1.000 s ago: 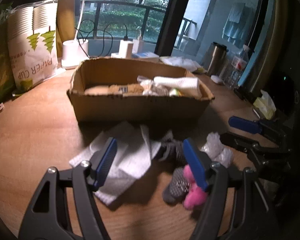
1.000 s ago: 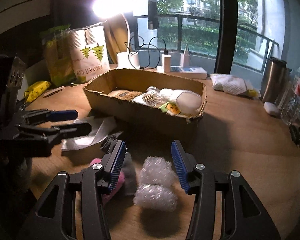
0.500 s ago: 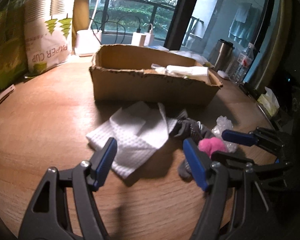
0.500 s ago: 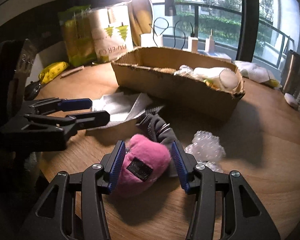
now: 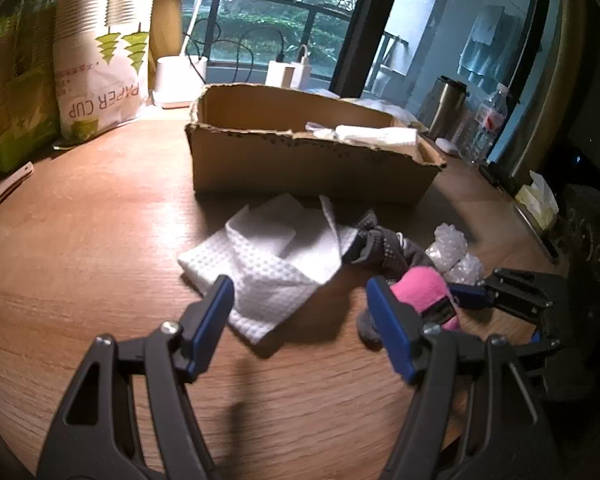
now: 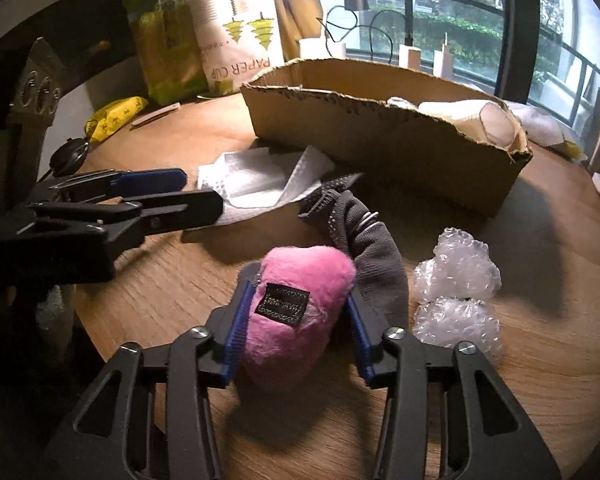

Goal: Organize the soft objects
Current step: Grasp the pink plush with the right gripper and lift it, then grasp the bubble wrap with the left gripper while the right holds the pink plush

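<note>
I have my right tongs [image 6: 296, 320] straddling the pink plush toy [image 6: 300, 304] in the lower middle of the right wrist view, and their jaws have just been closing, with the toy between them. The blue pads sit against its fuzzy sides, so I judge I am gripping it, though only lightly; the fur bulges above the pads and shows no deep pinch. To do this step well I should squeeze until the stuffing gives a little, then lift straight up so the toy does not drag the grey sock [image 6: 364, 236] that lies touching it on its upper right. The bubble wrap [image 6: 456, 288] lies just beside, at the right of the frame, and I want to clear it too. The cardboard box [image 6: 380, 136] waits across the upper middle of the view, already holding some pale soft things, and I judge that is where the toy belongs. My left tongs [image 5: 300, 316] stand fairly wide open at the bottom of the left wrist view, holding nothing, with the corner of the white cloth [image 5: 272, 264] between their tips and the wooden table [image 5: 92, 240] below.
</note>
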